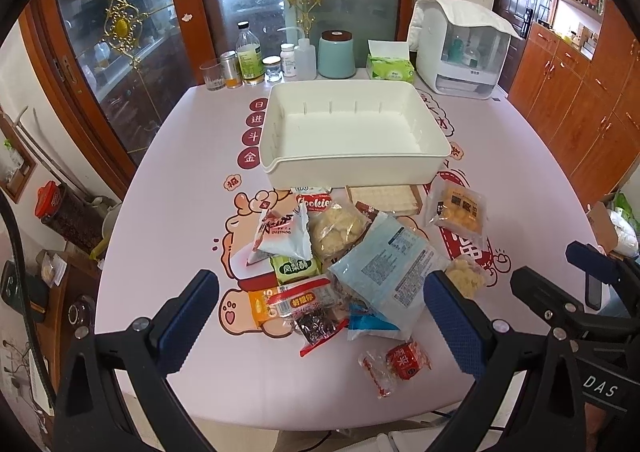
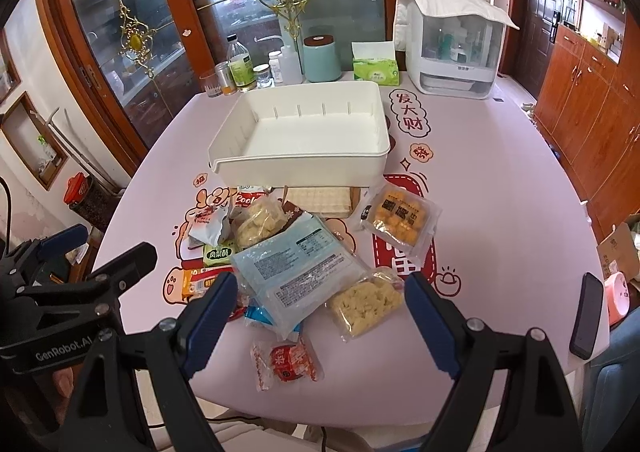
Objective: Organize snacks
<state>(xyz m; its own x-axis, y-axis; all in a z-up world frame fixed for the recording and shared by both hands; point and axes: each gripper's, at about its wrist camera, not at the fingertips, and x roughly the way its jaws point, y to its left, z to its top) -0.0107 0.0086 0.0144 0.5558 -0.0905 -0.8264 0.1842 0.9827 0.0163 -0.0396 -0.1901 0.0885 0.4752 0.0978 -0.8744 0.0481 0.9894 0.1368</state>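
A white plastic bin [image 1: 352, 163] [image 2: 300, 167] stands empty mid-table. In front of it lies a pile of snack packets: a large pale blue packet [image 1: 384, 268] [image 2: 298, 268], a yellow cake packet [image 1: 460, 211] [image 2: 400, 223], a wafer box [image 1: 384, 197], a red candy packet [image 1: 400, 366] [image 2: 288, 364], a green packet [image 1: 296, 266] and others. My left gripper [image 1: 320, 312] is open and empty, above the pile's near edge. My right gripper [image 2: 316, 312] is open and empty, over the blue packet's near end.
Bottles, jars, a teal canister [image 1: 336, 53], a tissue box [image 1: 390, 67] and a white appliance [image 1: 460, 47] line the table's far edge. A phone [image 2: 586, 316] lies at the near right. Wooden cabinets stand to the right.
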